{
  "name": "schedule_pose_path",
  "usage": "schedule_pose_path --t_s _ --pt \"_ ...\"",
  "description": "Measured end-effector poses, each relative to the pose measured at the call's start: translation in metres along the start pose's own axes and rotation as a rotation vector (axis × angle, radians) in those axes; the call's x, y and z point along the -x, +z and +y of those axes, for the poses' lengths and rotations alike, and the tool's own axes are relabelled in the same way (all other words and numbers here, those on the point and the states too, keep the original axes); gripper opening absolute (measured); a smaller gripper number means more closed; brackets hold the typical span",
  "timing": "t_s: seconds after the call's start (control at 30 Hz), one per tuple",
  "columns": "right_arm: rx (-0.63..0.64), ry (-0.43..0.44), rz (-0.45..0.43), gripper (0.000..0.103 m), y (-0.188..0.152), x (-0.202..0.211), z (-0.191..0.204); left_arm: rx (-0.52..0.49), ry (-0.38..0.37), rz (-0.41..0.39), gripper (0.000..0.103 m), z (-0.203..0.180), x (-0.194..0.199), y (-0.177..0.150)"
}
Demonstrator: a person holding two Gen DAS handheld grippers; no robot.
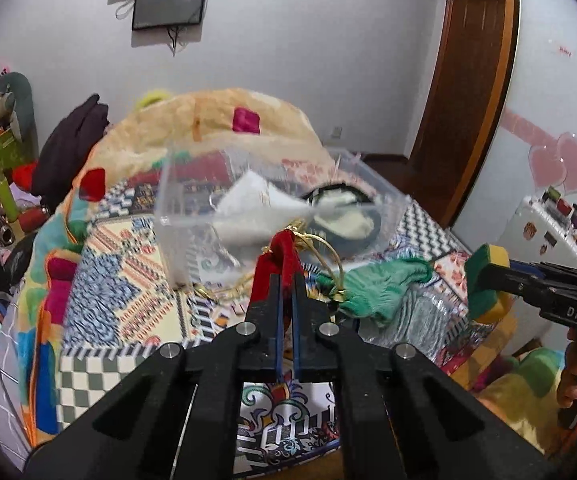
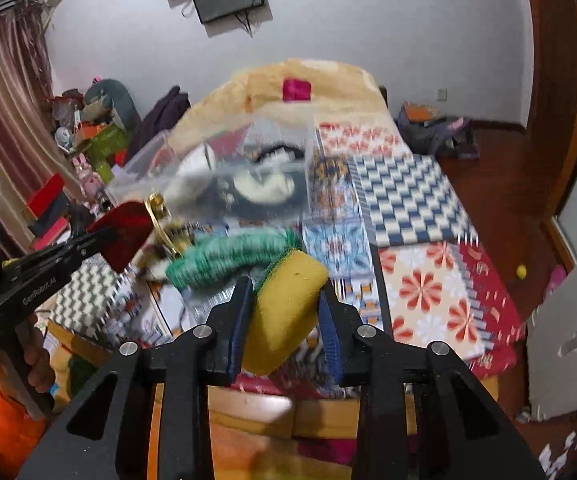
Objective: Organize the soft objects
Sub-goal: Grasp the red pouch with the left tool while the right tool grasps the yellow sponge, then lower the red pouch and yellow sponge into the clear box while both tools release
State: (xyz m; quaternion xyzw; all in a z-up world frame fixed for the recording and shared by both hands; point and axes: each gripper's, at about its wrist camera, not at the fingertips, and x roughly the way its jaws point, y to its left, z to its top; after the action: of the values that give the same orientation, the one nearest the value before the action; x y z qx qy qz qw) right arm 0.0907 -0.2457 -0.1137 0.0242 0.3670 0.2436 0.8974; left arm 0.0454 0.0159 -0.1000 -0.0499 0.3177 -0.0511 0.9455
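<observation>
Gripping a strip of red velvet cloth (image 1: 284, 256) between jaws drawn almost together, the left gripper (image 1: 286, 280) hangs above a bed (image 1: 128, 280) spread with a patchwork cover, as seen from the left wrist. A thin gold cord (image 1: 328, 252) loops from the cloth's far end. Just beyond it a clear plastic box (image 1: 272, 204) sits on the cover toward the bed's middle, holding a white cloth (image 1: 256, 200) and a black-and-cream item (image 1: 344, 216) that blur makes hard to name. A green knitted piece (image 1: 384, 284) lies on the cover to the right of the box, close to the gold cord. At the right edge of the picture the right gripper (image 1: 484, 284) is clamped on a yellow-and-green sponge (image 1: 488, 280), held off the bed's near right side. A large tan plush cushion (image 1: 228, 120) rises behind the box at the far end.

From the right wrist, the right gripper (image 2: 286, 300) pinches the sponge (image 2: 284, 304), its jaws set apart by the sponge's width, yellow face up and green scouring layer on the far side. The green knitted piece (image 2: 224, 260) lies just past the sponge on the cover. The box (image 2: 228, 168), blurred, stands behind it. At left, the left gripper (image 2: 108, 236) is closed on the red cloth (image 2: 124, 236), with the gold cord (image 2: 160, 220) trailing beside it.
</observation>
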Motion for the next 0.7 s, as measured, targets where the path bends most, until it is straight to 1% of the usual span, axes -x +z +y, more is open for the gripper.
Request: schedule_pose_path --t_s 0.23,0.33,0.57,0.7 --pt "0.031 0.023 -0.097 0.030 0.033 0.008 0.014 0.005 0.014 -0.098 0.002 0.007 0.030 0.028" --pt "0.043 0.038 -0.136 0.030 0.047 0.008 0.021 0.019 0.006 -0.135 0.002 0.013 0.039 0.043" --pt "0.060 0.075 -0.188 0.030 0.076 -0.004 0.035 0.000 0.024 -0.191 0.002 0.017 0.040 0.076" --pt "0.066 0.090 -0.202 0.030 0.089 -0.014 0.042 -0.017 0.034 -0.208 0.002 0.018 0.032 0.096"
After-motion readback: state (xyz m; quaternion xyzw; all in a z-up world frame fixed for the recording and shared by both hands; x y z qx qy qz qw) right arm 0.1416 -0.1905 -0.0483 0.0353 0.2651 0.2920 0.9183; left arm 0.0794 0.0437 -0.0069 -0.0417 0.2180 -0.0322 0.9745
